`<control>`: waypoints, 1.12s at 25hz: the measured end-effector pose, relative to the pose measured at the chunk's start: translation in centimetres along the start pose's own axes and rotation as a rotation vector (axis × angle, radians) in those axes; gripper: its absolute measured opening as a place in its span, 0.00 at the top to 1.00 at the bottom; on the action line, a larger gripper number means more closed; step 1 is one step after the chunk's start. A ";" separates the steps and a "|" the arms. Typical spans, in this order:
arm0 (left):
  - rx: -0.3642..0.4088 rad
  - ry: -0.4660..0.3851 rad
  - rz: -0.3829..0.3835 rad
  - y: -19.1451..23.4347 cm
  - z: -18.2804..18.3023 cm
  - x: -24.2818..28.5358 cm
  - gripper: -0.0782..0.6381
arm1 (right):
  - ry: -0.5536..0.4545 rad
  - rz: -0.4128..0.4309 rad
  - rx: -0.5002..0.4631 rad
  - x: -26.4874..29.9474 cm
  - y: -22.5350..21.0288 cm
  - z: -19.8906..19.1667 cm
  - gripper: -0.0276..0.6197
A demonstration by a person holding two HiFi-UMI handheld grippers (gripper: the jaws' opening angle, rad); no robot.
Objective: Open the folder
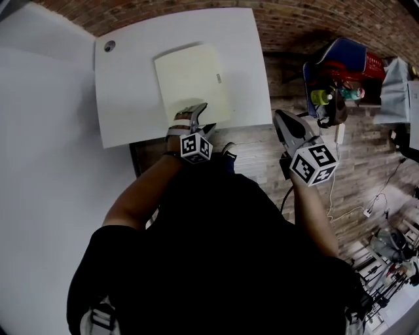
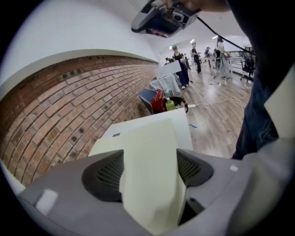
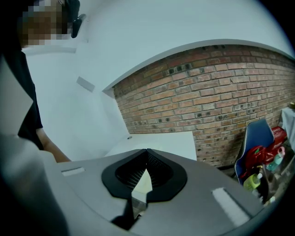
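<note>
A pale yellow folder (image 1: pixel 193 82) lies shut on the white table (image 1: pixel 131 98), with a small label near its right edge. My left gripper (image 1: pixel 200 118) is at the folder's near edge. In the left gripper view the folder (image 2: pixel 152 175) fills the gap between the two jaws, which stand well apart, so my left gripper (image 2: pixel 150 156) is open. My right gripper (image 1: pixel 281 118) hangs off the table's right side above the wooden floor. It (image 3: pixel 146 152) is shut, with its pads meeting at the tips and nothing held.
A blue chair (image 1: pixel 340 65) piled with a red bag and bottles stands to the right by the brick wall (image 1: pixel 314 19). A cable (image 1: pixel 340 196) trails over the floor. A round hole (image 1: pixel 109 46) marks the table's far left corner. People (image 2: pixel 182 62) stand far off.
</note>
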State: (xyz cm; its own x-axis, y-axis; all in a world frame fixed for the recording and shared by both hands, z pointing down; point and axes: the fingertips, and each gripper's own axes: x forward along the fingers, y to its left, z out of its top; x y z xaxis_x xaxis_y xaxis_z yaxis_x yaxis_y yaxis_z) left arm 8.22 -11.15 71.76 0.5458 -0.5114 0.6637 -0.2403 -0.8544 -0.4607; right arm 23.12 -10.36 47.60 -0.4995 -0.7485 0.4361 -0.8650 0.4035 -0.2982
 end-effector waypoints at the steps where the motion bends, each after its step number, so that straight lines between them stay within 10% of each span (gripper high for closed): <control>1: 0.001 -0.008 -0.003 -0.1 0.0 0.0 0.41 | 0.001 0.001 0.005 0.0 0.0 -0.1 0.96; 9: -0.037 -0.069 -0.003 -0.3 0.6 -1.0 0.60 | -0.001 0.017 0.008 0.2 0.1 -0.1 0.96; 28: -0.269 -0.197 0.097 3.1 1.7 -6.5 0.70 | -0.001 0.114 -0.044 2.4 1.4 0.5 0.96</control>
State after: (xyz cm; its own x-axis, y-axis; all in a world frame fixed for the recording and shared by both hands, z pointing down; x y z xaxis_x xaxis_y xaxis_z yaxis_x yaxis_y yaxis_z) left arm 5.35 -10.32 65.03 0.6480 -0.5865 0.4859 -0.4878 -0.8095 -0.3267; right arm 20.73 -11.83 47.74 -0.5948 -0.6968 0.4008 -0.8038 0.5091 -0.3079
